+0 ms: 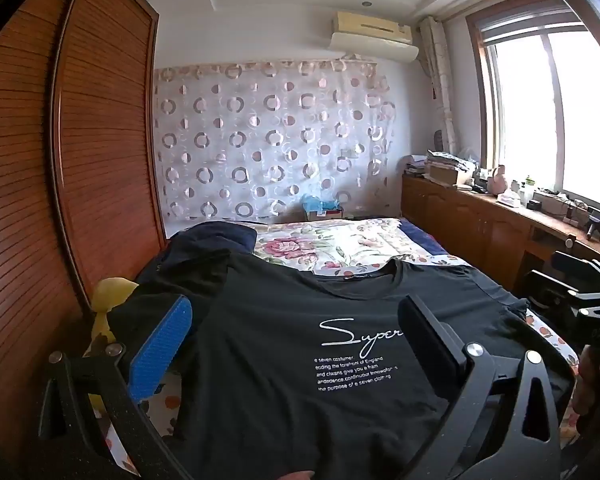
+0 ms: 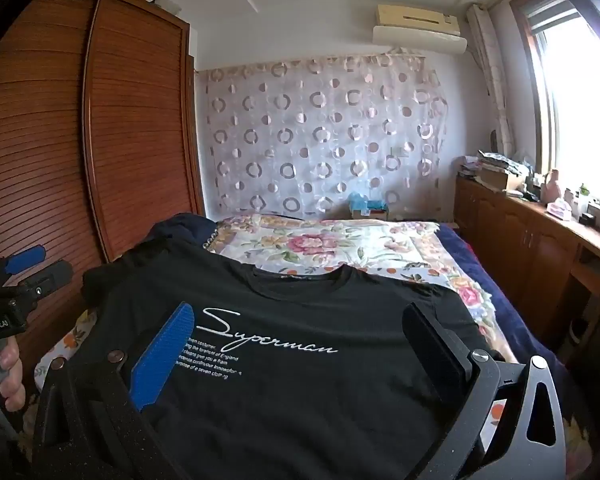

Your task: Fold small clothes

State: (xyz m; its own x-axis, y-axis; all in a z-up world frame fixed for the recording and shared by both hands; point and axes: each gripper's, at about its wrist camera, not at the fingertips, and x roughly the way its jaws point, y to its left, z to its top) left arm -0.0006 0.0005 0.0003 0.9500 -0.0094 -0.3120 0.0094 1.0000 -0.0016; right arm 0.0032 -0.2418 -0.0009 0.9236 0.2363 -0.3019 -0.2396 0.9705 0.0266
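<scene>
A black T-shirt (image 1: 284,340) with white "Superman" lettering lies spread flat, front up, on the floral bed (image 1: 340,240), neckline toward the far wall. My left gripper (image 1: 296,316) hovers over its left half, open wide, nothing between the fingers. In the right wrist view the same T-shirt (image 2: 300,380) fills the foreground. My right gripper (image 2: 300,320) stands open above its chest. The left gripper (image 2: 32,268) shows at the left edge there, held by a hand. The right gripper (image 1: 580,284) shows at the right edge of the left wrist view.
A dark blue garment pile (image 1: 204,248) lies at the bed's far left, beside a wooden slatted wardrobe (image 1: 80,160). A yellow object (image 1: 108,300) sits at the bed's left edge. A low wooden cabinet (image 1: 480,224) with clutter runs under the window on the right.
</scene>
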